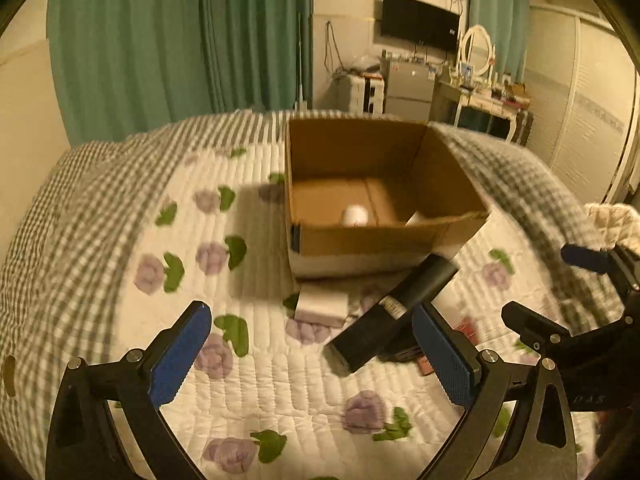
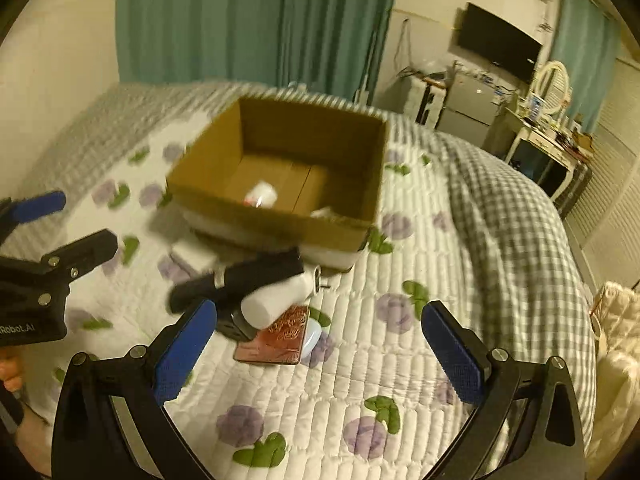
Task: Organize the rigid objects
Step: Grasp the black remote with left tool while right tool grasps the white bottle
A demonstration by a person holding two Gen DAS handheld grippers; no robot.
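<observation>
From the left wrist, a bed with a flowered quilt filled the view, green curtains and a television behind. A cardboard box sat open on the quilt, a white ball inside. In front of it lay a black tube, its long axis slanting from near left toward the box's right corner. The left gripper hung with jaws wide apart, empty.

From the right wrist, the tube lay crosswise beside a white bottle and a reddish packet. The right gripper stood spread and empty.
</observation>
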